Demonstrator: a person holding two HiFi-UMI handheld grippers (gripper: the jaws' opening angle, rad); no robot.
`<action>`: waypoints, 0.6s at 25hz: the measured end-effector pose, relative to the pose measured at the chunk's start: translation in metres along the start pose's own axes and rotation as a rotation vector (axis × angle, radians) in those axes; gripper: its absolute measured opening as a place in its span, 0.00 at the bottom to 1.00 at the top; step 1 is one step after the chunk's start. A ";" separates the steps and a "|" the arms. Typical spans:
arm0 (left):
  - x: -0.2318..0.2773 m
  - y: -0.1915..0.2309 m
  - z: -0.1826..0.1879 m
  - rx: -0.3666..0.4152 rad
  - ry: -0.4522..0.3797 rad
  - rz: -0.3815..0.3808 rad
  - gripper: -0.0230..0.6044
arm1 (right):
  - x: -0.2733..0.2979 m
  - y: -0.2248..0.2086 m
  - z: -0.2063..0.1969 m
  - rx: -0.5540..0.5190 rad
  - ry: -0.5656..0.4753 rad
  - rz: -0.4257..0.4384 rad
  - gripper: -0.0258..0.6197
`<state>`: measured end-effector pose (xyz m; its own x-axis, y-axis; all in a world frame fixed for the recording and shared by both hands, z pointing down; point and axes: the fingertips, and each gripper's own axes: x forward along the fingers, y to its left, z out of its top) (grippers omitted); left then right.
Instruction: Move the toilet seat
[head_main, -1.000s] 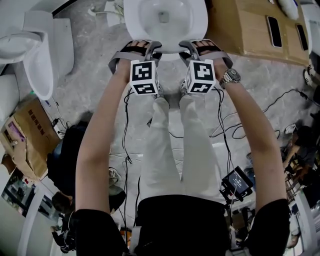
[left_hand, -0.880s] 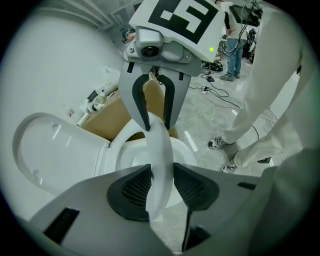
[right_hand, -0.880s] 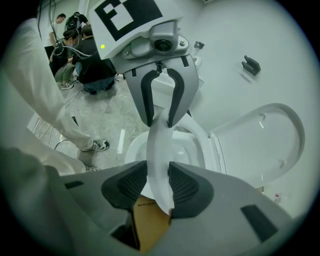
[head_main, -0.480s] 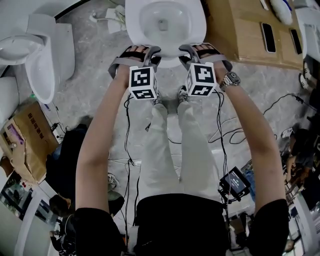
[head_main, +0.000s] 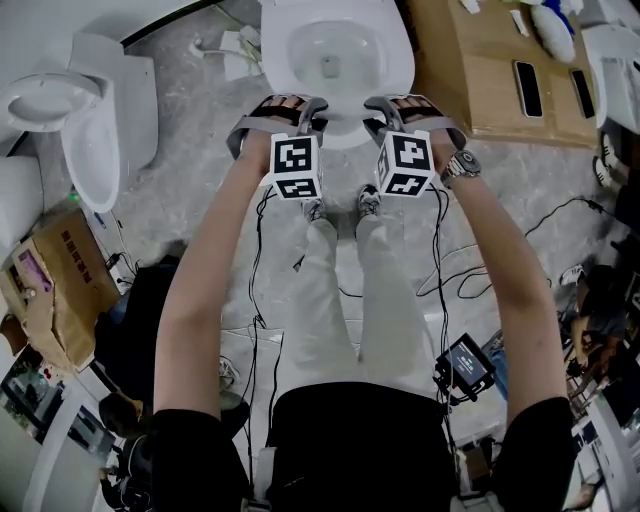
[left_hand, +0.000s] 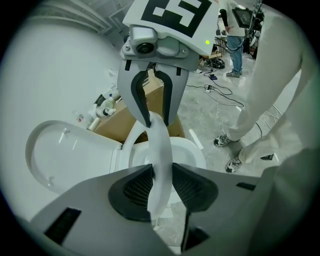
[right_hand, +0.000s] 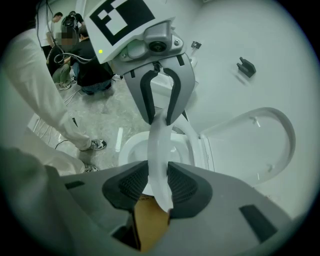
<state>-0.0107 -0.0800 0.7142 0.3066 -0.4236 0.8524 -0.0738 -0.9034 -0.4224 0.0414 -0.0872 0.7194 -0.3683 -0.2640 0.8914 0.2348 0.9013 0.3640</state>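
At left, the left tongs (left_hand: 161, 184) gripped the white toilet seat (left_hand: 159, 142) with both pads pressed on it. The jaws had just closed further on its thin front edge, at about 7 o'clock of the ring with the hinge taken as 12. The seat stood tilted up off the bowl (left_hand: 196, 152), held edge-on between both tools. The right tongs (right_hand: 158, 184) had likewise just tightened and were clamped on the same edge at about 5 o'clock.

Likely faults: the smooth, narrow plastic could slide out of the ribbed pads and the seat drop onto the bowl. One side raised faster than the other would probably twist the seat and strain its hinge.

Pose — the left hand (head_main: 268, 112) and right hand (head_main: 418, 108) reached forward side by side at 12 o'clock of the head view. The forearms were nearly parallel, the tongs pitched steeply downward, the marker cubes facing up.
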 end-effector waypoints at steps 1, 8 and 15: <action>-0.001 0.001 0.001 -0.001 0.004 0.001 0.24 | -0.001 -0.001 0.000 0.001 0.005 0.000 0.24; -0.009 0.012 0.002 -0.019 0.007 0.004 0.23 | -0.011 -0.011 0.002 -0.004 0.019 0.001 0.23; -0.018 0.031 0.004 -0.030 0.001 0.005 0.23 | -0.020 -0.029 0.004 -0.007 0.029 -0.010 0.23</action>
<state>-0.0144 -0.0999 0.6850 0.3054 -0.4281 0.8506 -0.1033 -0.9029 -0.4173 0.0389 -0.1063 0.6899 -0.3440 -0.2826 0.8954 0.2373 0.8965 0.3741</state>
